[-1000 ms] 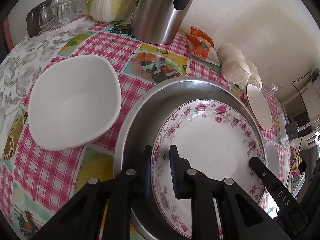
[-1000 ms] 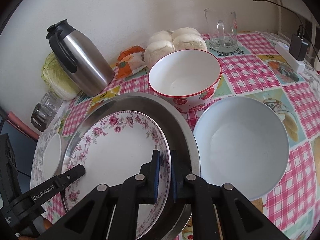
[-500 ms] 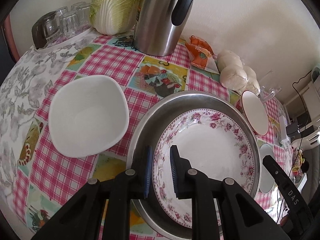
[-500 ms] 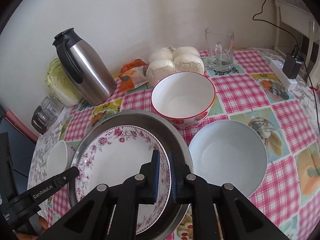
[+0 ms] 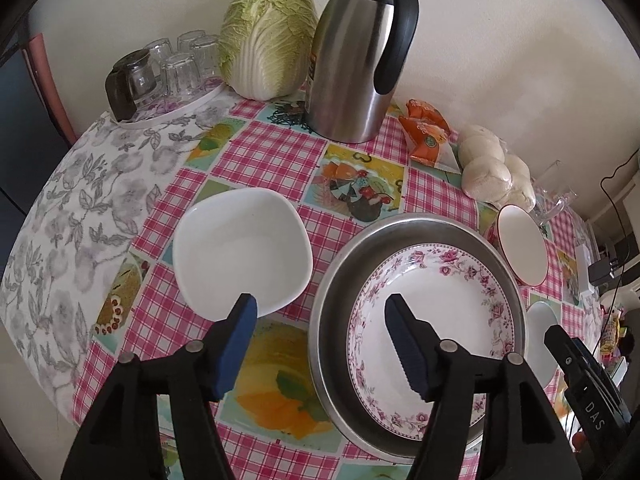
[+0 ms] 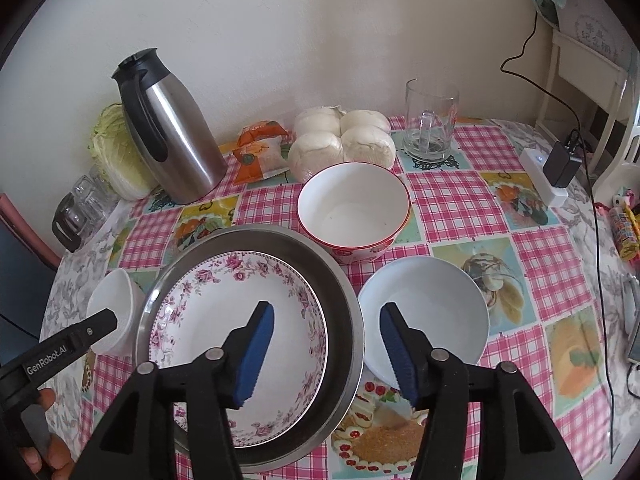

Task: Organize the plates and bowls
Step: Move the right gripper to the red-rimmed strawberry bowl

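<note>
A floral-rimmed plate [image 5: 432,320] [image 6: 224,320] lies inside a wide steel pan [image 5: 332,276] [image 6: 340,284]. My left gripper [image 5: 320,316] hovers over the pan's left rim, jaws opening and touching nothing. A white squarish bowl [image 5: 240,252] [image 6: 116,304] sits to its left. Above the pan's right rim hangs my right gripper [image 6: 326,328], jaws also opening and holding nothing. A pale blue bowl [image 6: 432,304] [image 5: 540,320] lies right of the pan. A red-rimmed bowl [image 6: 354,212] [image 5: 520,244] stands behind it.
Along the wall stand a steel thermos jug [image 5: 356,52], a cabbage [image 5: 268,36], upturned glasses [image 5: 172,68], an orange packet [image 6: 260,148], bagged buns [image 6: 344,140] and a glass mug [image 6: 430,120]. A power strip [image 6: 544,176] lies far right. A hand [image 6: 40,440] holds the left gripper.
Both grippers were shut at the floral plate's rim; now both have opened wide and lifted away from it. The plate stays in the pan.
</note>
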A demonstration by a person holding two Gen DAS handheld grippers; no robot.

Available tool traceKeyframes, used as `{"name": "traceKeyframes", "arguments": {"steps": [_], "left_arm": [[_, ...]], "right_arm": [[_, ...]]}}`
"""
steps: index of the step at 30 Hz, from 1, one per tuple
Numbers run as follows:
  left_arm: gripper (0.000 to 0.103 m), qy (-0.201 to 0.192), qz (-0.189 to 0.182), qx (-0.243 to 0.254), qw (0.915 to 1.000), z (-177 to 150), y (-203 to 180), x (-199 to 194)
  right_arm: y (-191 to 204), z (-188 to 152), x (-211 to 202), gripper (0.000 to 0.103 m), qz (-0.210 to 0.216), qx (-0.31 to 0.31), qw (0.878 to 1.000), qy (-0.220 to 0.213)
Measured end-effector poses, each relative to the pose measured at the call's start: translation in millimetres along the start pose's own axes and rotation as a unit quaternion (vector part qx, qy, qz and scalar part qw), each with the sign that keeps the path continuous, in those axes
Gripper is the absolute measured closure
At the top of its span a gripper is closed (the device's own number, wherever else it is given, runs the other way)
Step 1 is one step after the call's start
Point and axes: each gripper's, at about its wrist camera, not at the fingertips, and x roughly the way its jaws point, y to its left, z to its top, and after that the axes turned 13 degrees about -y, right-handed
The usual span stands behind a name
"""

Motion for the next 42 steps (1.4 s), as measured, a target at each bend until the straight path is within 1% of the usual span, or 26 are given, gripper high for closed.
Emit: {"name": "traceKeyframes", "arguments": {"steps": [1, 2, 3, 4, 5, 8, 14, 18, 25, 30, 33, 38, 42], "left_arm": [[0.029, -0.004, 0.002, -0.005, 1.0000, 1, 3, -2], [0.021, -0.010, 0.004, -0.009, 0.9999, 3, 5, -5], [0.016, -0.016, 0.004, -0.012, 0.9998, 4, 6, -6], [0.006, -0.026, 0.002, -0.016, 0.9995, 5, 8, -9], [0.002, -0.035, 0.001, -0.020, 0.9992, 6, 9, -11], [0.001, -0.054, 0.005, -0.027, 0.9982, 10, 12, -16], [0.001, -0.050, 0.016, -0.031, 0.9981, 10, 11, -13], [0.001, -0.056, 0.013, -0.036, 0.9977, 13, 4, -9], [0.001, -0.056, 0.011, -0.015, 0.9982, 17, -18, 3], [0.001, -0.053, 0.022, 0.002, 0.9984, 14, -35, 17], [0.001, -0.055, 0.032, 0.010, 0.9979, 12, -42, 26], [0.001, -0.052, 0.028, 0.022, 0.9980, 10, -53, 40], [0.001, -0.060, 0.024, 0.018, 0.9978, 12, -58, 44]], "right_arm": [[0, 1, -1, 0.030, 0.001, 0.001, 1.000, -0.003], [0, 1, -2, 0.026, 0.004, 0.003, 1.000, -0.006], [0, 2, -2, 0.011, 0.009, 0.005, 1.000, -0.008], [0, 2, -2, 0.000, 0.014, 0.005, 1.000, -0.009], [1, 2, -3, 0.000, 0.017, 0.005, 1.000, -0.013], [2, 2, -3, 0.000, 0.013, 0.005, 1.000, -0.018], [-1, 2, 0, 0.000, 0.008, 0.003, 1.000, -0.011], [-4, 3, 4, 0.000, 0.010, 0.005, 1.000, -0.009], [-18, 10, 12, 0.000, 0.004, 0.011, 1.000, -0.024], [-36, 15, 24, 0.000, 0.002, 0.033, 0.999, -0.031], [-46, 19, 29, 0.000, 0.003, 0.046, 0.998, -0.043], [-63, 27, 38, 0.000, 0.000, 0.067, 0.996, -0.053], [-73, 33, 45, 0.000, -0.005, 0.071, 0.996, -0.055]]}}
